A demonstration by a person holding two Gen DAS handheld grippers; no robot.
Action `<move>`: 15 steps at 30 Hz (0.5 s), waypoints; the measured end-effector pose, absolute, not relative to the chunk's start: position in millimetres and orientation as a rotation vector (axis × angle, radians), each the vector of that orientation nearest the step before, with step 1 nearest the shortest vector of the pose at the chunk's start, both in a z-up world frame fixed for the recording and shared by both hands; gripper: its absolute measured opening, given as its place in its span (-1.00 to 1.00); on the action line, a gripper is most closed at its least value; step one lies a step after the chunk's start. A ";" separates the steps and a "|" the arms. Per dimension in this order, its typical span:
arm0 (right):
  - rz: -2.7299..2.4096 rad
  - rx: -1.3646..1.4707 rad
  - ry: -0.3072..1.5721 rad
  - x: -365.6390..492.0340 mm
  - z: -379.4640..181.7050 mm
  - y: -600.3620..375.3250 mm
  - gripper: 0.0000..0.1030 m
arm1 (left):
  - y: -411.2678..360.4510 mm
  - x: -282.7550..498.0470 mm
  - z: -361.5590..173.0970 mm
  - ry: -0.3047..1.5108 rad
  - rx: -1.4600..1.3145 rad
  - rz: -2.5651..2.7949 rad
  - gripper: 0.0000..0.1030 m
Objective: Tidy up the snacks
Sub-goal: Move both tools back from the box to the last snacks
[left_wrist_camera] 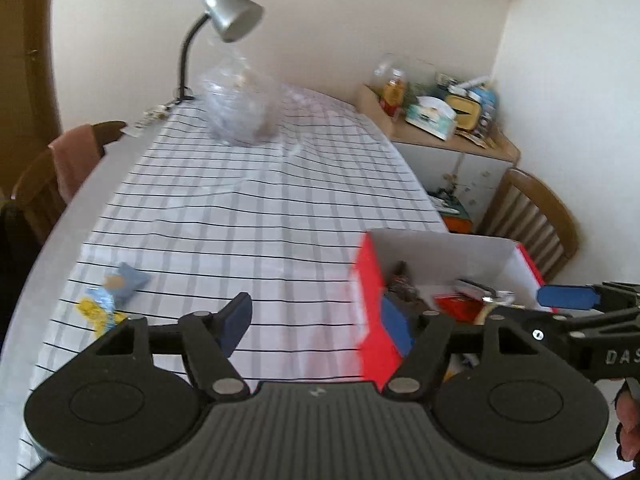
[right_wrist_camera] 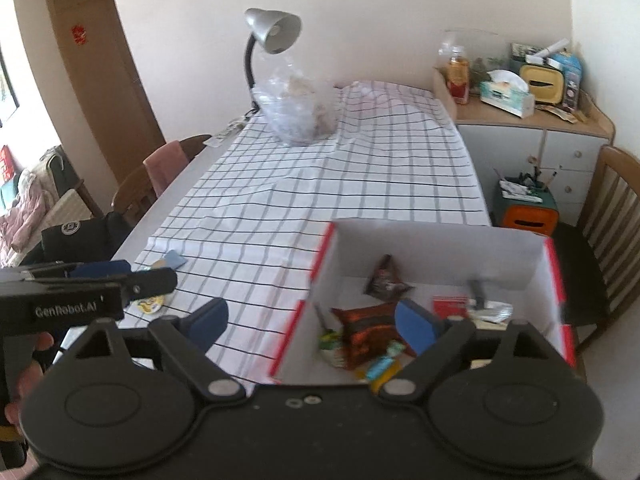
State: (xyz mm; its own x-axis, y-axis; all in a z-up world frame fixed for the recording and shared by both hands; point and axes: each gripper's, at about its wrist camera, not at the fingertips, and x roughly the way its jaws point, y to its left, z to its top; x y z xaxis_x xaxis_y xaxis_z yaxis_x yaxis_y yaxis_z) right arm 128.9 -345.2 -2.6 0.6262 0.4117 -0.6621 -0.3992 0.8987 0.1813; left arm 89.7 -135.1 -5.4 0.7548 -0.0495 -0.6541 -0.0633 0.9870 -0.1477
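Observation:
A red cardboard box [right_wrist_camera: 436,240] with white inside stands at the table's near right and holds several snack packets, among them a dark red crinkled one [right_wrist_camera: 362,334]. It also shows in the left wrist view [left_wrist_camera: 370,276]. My left gripper [left_wrist_camera: 316,324] is open and empty, left of the box. My right gripper [right_wrist_camera: 316,324] is open and empty, straddling the box's left wall. A blue snack packet [left_wrist_camera: 126,280] and a yellow packet [left_wrist_camera: 96,312] lie on the checked tablecloth [left_wrist_camera: 240,208] at the near left. They also show in the right wrist view, the blue one [right_wrist_camera: 175,258] beside the yellow [right_wrist_camera: 150,304].
A clear plastic bag [right_wrist_camera: 298,110] and a silver desk lamp [right_wrist_camera: 270,30] stand at the table's far end. Wooden chairs [right_wrist_camera: 612,208] flank the table. A cluttered cabinet [right_wrist_camera: 532,120] is at the far right.

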 end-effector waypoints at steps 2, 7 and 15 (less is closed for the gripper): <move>0.472 0.014 0.761 126.1 -3.2 -328.3 0.85 | -113.7 85.9 -5.9 0.710 -0.162 0.018 0.39; 0.513 -0.007 0.738 115.7 -4.8 -281.2 0.97 | -65.8 76.6 -7.9 0.698 -0.149 0.030 0.53; 0.553 -0.048 0.753 111.1 -17.9 -202.5 0.99 | 10.3 74.7 -19.8 0.691 -0.139 0.021 0.66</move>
State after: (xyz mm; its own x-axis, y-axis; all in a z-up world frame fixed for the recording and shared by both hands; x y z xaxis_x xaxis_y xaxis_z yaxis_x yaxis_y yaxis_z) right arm 111.2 -202.5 -17.9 0.5946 0.4589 -0.6602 -0.4922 0.8571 0.1524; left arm 74.7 10.3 -19.8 0.7706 -0.0270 -0.6368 -0.0652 0.9905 -0.1209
